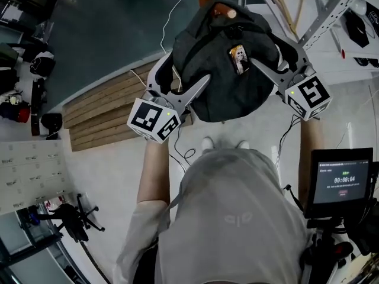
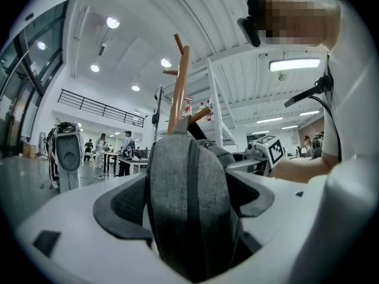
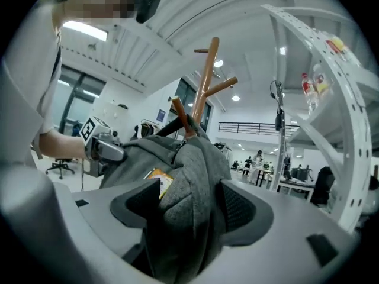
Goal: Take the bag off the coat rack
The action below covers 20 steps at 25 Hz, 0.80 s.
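Observation:
A dark grey backpack (image 1: 231, 70) with a small yellow tag hangs from the wooden coat rack (image 1: 225, 9). My left gripper (image 1: 180, 76) reaches to its left side, my right gripper (image 1: 275, 55) to its right side. In the left gripper view the backpack's grey edge (image 2: 186, 200) fills the space between the wide-spread jaws, under the rack's post (image 2: 179, 87). In the right gripper view bunched fabric (image 3: 183, 182) lies between the spread pads (image 3: 240, 209), with a dark gap beside it. The rack's pegs (image 3: 205, 81) rise above. Neither gripper squeezes the bag.
A monitor (image 1: 340, 182) on a stand is at my right. A wooden slatted platform (image 1: 106, 108) lies left of the rack, and cables (image 1: 177, 152) trail on the floor. White metal shelving (image 1: 331, 10) stands right of the rack. People and tables (image 2: 112, 152) show far off.

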Available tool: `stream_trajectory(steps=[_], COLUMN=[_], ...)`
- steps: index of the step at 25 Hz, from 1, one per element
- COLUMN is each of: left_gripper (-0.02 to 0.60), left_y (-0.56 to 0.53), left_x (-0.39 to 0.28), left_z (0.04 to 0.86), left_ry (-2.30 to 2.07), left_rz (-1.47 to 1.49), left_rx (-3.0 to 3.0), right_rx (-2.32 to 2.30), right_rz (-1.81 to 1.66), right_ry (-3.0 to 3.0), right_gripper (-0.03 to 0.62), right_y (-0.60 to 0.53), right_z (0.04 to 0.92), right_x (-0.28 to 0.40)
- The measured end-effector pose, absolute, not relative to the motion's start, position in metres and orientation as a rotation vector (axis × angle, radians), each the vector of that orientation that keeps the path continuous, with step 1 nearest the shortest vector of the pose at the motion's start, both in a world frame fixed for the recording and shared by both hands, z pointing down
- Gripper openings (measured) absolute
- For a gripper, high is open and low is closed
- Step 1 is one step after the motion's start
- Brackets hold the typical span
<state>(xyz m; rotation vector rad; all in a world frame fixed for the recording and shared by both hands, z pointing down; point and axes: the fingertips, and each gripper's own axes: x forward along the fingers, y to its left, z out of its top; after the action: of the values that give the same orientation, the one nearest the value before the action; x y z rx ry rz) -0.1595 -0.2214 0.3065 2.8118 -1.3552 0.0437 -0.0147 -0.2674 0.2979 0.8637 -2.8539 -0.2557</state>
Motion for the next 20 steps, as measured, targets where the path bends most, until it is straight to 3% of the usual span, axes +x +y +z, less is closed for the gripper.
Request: stream_trajectory(steps=[6,8,10,20], left_gripper=[0.402,0.400,0.399,0.304], left_y=[-0.219,-0.218,-0.218,-0.221], left_x=[-0.146,-0.143,-0.143,-0.142], left_z=[0.318,0.319,0.318,0.315], left_ry=[-1.231,-1.207,-1.221,-1.295], left_rz=[-0.131,-0.177,-0.192,-0.247], left_rx=[2.752,2.753,2.752,2.730], right_rx=[1.040,1.110,1.147,1.272], right_rz=[-0.006,0.050,0.074,0.063], right_ry=[-2.985,-3.002,-2.998,-2.981], right_gripper=[0.316,0.254,0.241,0.169], right_y=[-0.276,-0.278,-0.278,-0.276], right_z=[0.305,0.306,0.305,0.299], right_x=[-0.005,-0.002,0.000,0.006])
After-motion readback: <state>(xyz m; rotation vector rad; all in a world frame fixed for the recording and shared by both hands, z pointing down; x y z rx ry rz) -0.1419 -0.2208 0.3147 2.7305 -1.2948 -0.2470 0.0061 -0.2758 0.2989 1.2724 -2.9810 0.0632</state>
